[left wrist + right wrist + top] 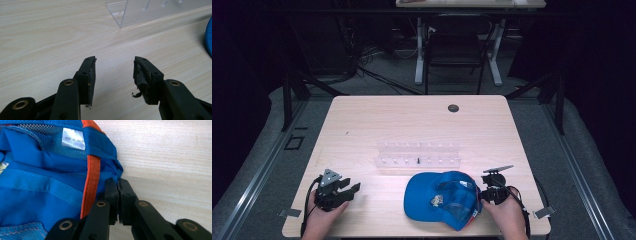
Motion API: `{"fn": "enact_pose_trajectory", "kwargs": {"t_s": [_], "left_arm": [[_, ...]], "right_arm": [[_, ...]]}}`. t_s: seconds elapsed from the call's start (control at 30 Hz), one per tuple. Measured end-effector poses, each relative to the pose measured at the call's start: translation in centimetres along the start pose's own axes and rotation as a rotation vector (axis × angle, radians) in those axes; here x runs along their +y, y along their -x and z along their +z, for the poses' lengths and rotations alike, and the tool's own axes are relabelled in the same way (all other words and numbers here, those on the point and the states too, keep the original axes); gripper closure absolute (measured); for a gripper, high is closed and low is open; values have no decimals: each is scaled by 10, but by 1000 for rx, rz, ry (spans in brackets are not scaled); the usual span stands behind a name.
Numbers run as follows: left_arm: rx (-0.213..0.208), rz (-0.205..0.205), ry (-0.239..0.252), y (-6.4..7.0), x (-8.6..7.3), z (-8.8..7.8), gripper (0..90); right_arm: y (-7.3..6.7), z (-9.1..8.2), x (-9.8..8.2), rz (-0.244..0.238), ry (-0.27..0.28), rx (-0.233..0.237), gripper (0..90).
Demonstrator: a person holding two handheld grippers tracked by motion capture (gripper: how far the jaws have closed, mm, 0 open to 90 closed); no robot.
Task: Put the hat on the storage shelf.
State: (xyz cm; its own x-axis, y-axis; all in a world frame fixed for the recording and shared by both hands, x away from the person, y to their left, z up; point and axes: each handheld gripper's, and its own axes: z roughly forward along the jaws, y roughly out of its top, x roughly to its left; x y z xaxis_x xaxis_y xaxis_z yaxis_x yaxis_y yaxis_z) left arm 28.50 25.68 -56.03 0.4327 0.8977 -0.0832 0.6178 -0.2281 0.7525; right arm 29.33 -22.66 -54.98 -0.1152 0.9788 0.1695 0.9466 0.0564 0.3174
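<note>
Right tool (117,185) pinched shut on blue cap (442,198) rim at table (362,125) front edge; fabric between pads hidden. Left tool (114,72) open, empty, low over table, left of cap.

High view above the near edge, looking forward and down over the whole table (362,115), each gripper view low and close along its own jaws — left toward the rack (160,10), right at the cap (37,185) — all sharing the tabletop
</note>
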Motion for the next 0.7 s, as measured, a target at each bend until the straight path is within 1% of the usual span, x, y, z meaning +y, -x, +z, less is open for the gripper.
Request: {"fn": "enact_pose_trajectory", "kwargs": {"t_s": [0.03,0.07,0.1,0.13,0.27,0.37,0.43,0.5,0.6,0.7], "left_arm": [[1,0,0,0,0,0,531],[1,0,0,0,0,0,531],[1,0,0,0,0,0,531],[1,1,0,0,0,0,532],[1,4,-2,1,0,0,531],[2,5,-1,1,0,0,531],[2,5,-2,1,0,1,532],[2,5,-1,1,0,0,532],[3,9,-5,1,0,0,531],[5,12,-8,1,0,1,532]], "right_arm": [[1,0,1,8,-3,7,878],[2,1,1,28,2,18,881],[4,0,3,26,-19,27,884],[5,0,4,27,-28,37,886],[7,-5,8,18,-46,52,890],[10,-14,12,-8,-72,69,892],[11,-18,13,-10,-67,70,892],[12,-25,15,-18,-63,69,893],[14,-36,19,-28,-71,80,894],[14,-43,22,-28,-72,82,894]]}}
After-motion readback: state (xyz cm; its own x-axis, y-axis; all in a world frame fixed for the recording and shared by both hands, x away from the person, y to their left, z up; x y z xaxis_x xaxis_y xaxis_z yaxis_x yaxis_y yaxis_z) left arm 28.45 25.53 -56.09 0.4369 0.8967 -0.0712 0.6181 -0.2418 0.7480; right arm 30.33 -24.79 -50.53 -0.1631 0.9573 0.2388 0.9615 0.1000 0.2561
